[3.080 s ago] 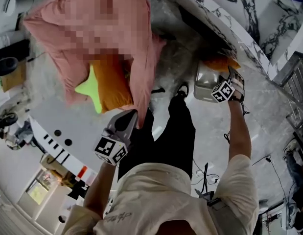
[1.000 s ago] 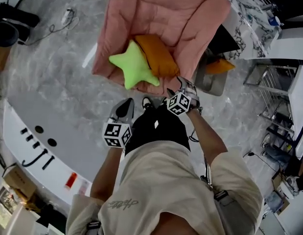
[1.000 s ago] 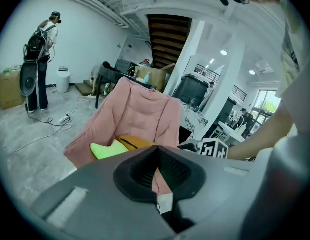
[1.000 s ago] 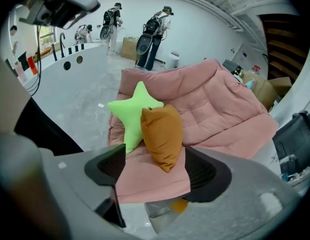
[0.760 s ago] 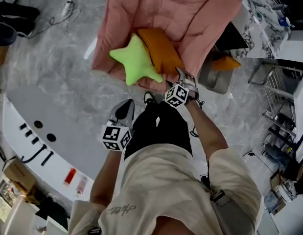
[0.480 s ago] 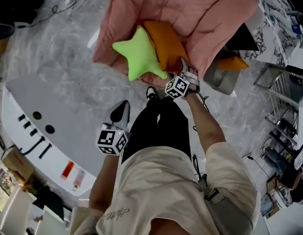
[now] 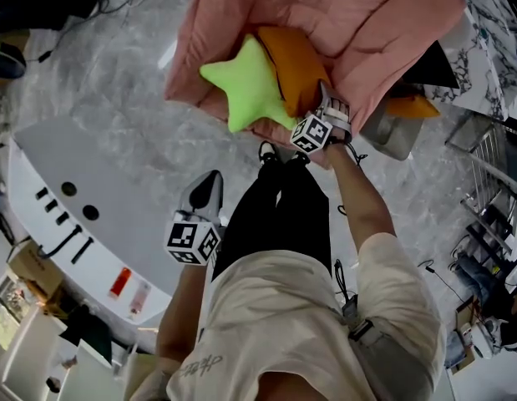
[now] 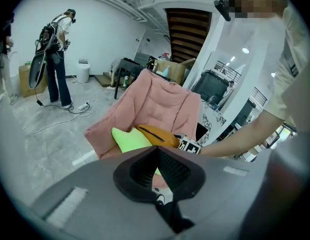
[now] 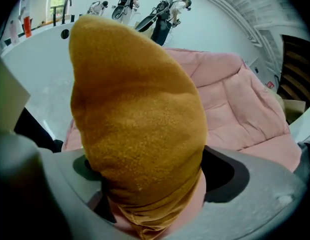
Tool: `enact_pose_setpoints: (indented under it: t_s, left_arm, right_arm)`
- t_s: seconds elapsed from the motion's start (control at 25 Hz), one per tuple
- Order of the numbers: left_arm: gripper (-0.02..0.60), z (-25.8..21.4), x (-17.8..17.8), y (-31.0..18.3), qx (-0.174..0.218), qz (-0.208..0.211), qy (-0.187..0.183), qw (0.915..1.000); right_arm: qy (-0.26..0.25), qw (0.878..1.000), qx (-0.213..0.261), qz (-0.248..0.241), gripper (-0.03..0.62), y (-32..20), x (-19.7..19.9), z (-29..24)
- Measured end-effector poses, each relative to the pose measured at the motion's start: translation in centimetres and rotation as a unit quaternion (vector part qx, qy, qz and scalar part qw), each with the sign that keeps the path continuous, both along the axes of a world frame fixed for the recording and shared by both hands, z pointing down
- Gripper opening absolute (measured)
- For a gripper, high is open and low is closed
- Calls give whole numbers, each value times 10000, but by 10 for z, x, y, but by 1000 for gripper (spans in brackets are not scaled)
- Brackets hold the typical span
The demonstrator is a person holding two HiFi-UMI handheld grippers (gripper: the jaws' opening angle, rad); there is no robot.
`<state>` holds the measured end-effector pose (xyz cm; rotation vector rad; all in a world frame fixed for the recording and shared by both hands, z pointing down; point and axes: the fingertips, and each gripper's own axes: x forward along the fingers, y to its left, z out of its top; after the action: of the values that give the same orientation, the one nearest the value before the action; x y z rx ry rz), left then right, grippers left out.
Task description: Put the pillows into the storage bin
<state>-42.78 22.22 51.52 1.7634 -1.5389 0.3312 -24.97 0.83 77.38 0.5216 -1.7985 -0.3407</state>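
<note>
An orange pillow [image 7: 296, 61] and a green star pillow [image 7: 251, 86] lie side by side on a pink padded chair [image 7: 367, 23]. My right gripper [image 7: 331, 107] is at the orange pillow's near end. In the right gripper view the orange pillow [image 9: 139, 124] fills the space between the jaws of the right gripper [image 9: 155, 171]; they have just been opening and stand wide. My left gripper [image 7: 210, 182] hangs shut and empty over the floor, short of the chair. A grey storage bin [image 7: 392, 136] right of the chair holds another orange pillow [image 7: 413, 107].
A white curved counter [image 7: 66, 190] runs along the left. A marble-topped table [image 7: 492, 23] stands beyond the bin. My own legs in black trousers [image 7: 283, 215] are just before the chair. People with gear [image 8: 57, 59] stand far off, and cables lie on the floor.
My right gripper has come from the bin across to the chair and sunk onto the orange pillow's near end. The left gripper has drifted slightly lower.
</note>
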Motion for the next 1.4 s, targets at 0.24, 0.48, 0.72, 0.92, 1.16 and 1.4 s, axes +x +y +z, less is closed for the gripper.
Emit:
enact_pose_setpoints:
  t_s: [0.24,0.48,0.72,0.92,1.16,1.4]
  left_arm:
    - [20,-6,-4,-10,140,-21,154,9998]
    - [19,-18,0,-28,376,110,220,9990]
    - [19,-28,4,-42,570,311,362,9972]
    - [20,-37,19,-59,809,627,466,9937]
    - [20,-45,47,-81,1005,1246,679,9848]
    - [20,-50,93,-85,1018,1897,781,9734]
  right_arm:
    - [56,9985,-522,-169,389,-16,-4,-20]
    - [-225,9976,-646,-101,345,-18,-4,-75]
    - [-600,9970,-447,196,344,8,6,-139]
    - [-646,9975,-78,261,345,34,31,-192]
    - [-712,9943,345,710,348,65,81,-259]
    - [-716,9869,721,1250,348,104,139,-309]
